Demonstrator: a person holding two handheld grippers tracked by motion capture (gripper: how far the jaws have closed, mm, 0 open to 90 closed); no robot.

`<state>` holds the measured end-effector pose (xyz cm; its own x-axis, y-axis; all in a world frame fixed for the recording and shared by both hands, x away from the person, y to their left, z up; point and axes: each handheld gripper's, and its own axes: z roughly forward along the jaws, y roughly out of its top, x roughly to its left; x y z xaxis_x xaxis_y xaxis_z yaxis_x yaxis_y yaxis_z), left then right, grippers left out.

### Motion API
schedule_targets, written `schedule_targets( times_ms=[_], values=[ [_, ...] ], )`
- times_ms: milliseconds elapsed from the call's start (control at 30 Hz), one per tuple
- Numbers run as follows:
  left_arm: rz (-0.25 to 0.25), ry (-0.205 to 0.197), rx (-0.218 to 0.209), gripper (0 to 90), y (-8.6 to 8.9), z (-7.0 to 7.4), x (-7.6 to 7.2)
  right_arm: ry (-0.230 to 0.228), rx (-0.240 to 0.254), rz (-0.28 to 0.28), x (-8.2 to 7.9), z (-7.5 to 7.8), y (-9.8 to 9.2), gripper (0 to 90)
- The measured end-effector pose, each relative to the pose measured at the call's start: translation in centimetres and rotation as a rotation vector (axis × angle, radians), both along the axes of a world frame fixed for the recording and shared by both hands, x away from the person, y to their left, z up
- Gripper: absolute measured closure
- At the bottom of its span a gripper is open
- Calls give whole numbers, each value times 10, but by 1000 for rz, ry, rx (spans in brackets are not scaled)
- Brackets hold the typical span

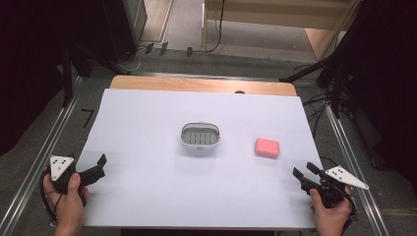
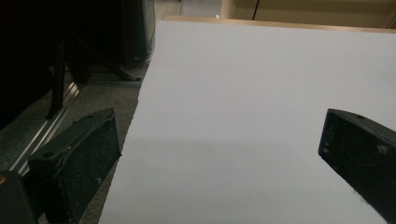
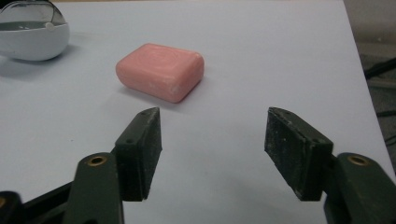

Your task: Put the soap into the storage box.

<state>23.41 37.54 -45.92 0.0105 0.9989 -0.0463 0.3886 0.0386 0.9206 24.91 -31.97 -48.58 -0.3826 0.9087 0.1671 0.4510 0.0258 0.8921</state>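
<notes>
Right gripper (image 3: 212, 140), lower centre of the right gripper view: jaws parted wide and holding nothing, raised just above the white sheet. The pink soap bar (image 3: 160, 71) lies beyond them in the upper left-centre of that frame, flat on the sheet and apart from both jaws. In the high view the same right gripper (image 1: 305, 172) sits at the lower right, with the soap bar (image 1: 267, 147) up and to its left.

Left gripper (image 2: 219, 140), lower part of the left gripper view: jaws also spread wide and empty, one over the sheet, the other hanging past the sheet's left border above the grey floor. In the high view it appears at the lower left (image 1: 98, 164), well apart from everything else.

Soap dish (image 1: 199, 137), centre of the high view: white, slotted, empty, resting near the soap bar but not touching it; its rim shows at the upper left of the right gripper view (image 3: 32, 30).

Risks, as judged: the soap bar has rounded corners and probably a slick surface, so a grasp placed off-centre could squeeze it out sideways; pressing down on approach could drag or wrinkle the sheet; a light dish may slide if nudged.

Clearance: the tabletop (image 1: 201, 84) carries open sheet all round both objects. The right edge of the sheet lies close to the right gripper, with cables beyond.
</notes>
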Motion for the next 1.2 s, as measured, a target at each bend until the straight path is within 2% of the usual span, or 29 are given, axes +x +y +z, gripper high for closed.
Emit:
schedule_targets(
  times_ms=[100, 200, 233, 267, 300, 333, 367, 400, 500, 567, 600, 667, 700, 800, 833, 867, 900, 967, 1000, 1033, 1100, 1133, 1200],
  values=[
    [-1, 7, 1, 0, 0, 0, 1, -19, -31, 27, 4, 3, 2, 422],
    [1, 25, -3, 0, 1, 0, 2, -13, -28, 30, 5, 6, -1, 450],
    [31, 37, -30, 0, 3, 0, 4, 39, -43, 63, 7, 11, -3, 387],
    [31, 37, -30, 0, 3, 0, 4, 39, -43, 63, 7, 11, -3, 387],
    [32, 55, -58, 0, 6, 0, 6, 59, -77, 113, 9, 17, -2, 358],
    [32, 55, -58, 0, 6, 0, 6, 59, -77, 113, 9, 17, -2, 358],
    [26, 61, -64, 0, 6, 0, 7, 75, -80, 139, 11, 20, -1, 357],
    [20, 61, -62, 0, 6, 0, 7, 96, -88, 208, 16, 25, 2, 290],
    [5, 51, -29, 0, 3, 0, 5, 114, -135, 280, 26, 30, 10, 291],
    [-4, 54, -19, 0, 3, 0, 5, 114, -152, 302, 30, 33, 13, 298],
    [-9, 58, 1, 0, 3, 1, 5, 120, -195, 341, 39, 39, 21, 308],
    [-12, 61, 15, 0, 2, 1, 5, 125, -204, 361, 42, 41, 23, 319],
    [-20, 63, 21, 0, 2, 2, 6, 137, -245, 418, 50, 44, 30, 315],
    [-23, 65, 36, 0, 1, 3, 11, 143, -324, 463, 58, 47, 38, 331],
    [-29, 66, 43, 0, -1, 4, 14, 143, -324, 463, 58, 47, 38, 331],
    [-42, 68, 59, 0, -3, 4, 17, 149, -339, 514, 65, 49, 41, 351],
    [-42, 68, 59, 0, -3, 4, 17, 153, -344, 533, 67, 50, 42, 351],
    [-60, 64, 75, 0, -5, 2, 20, 156, -360, 543, 70, 51, 43, 351],
    [-65, 75, 85, 0, -5, 1, 20, 145, -399, 565, 77, 54, 46, 349],
    [-75, 60, 86, 0, -5, 1, 19, 147, -407, 572, 80, 56, 47, 350],
    [-86, 54, 97, 0, -6, 1, 18, 142, -419, 587, 84, 57, 48, 350],
    [-94, 43, 117, 0, -8, 0, 16, 162, -434, 628, 92, 60, 53, 348],
    [-105, 36, 139, 0, -11, 0, 16, 178, -455, 644, 98, 63, 58, 338]
  ],
)
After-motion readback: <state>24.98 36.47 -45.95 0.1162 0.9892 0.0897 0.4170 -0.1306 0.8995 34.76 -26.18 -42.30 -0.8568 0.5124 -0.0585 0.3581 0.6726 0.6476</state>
